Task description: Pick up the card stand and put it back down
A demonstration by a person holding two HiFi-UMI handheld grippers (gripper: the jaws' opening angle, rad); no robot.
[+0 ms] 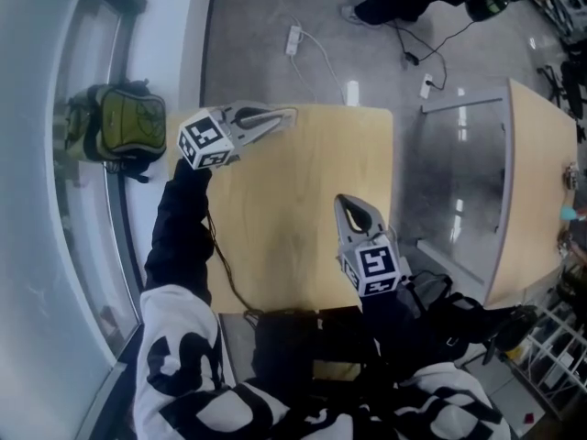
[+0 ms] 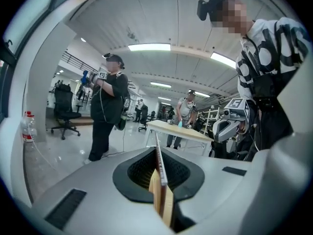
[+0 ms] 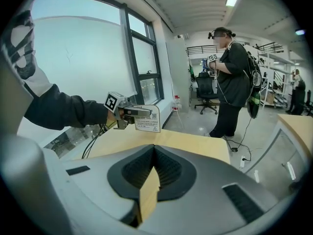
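The left tongs point(image 1: 271, 119) were pinched on the card stand point(image 3: 147, 118), which stuck out past their tips over the far edge of the table point(image 1: 275, 236). Whether it touched the table could not be told. The right tongs point(image 1: 348, 207) were pressed together on nothing, well apart from the stand, which lay ahead of them. Only the right gripper view showed the stand's white printed face. The left gripper view showed it edge-on, a thin strip between the pads.
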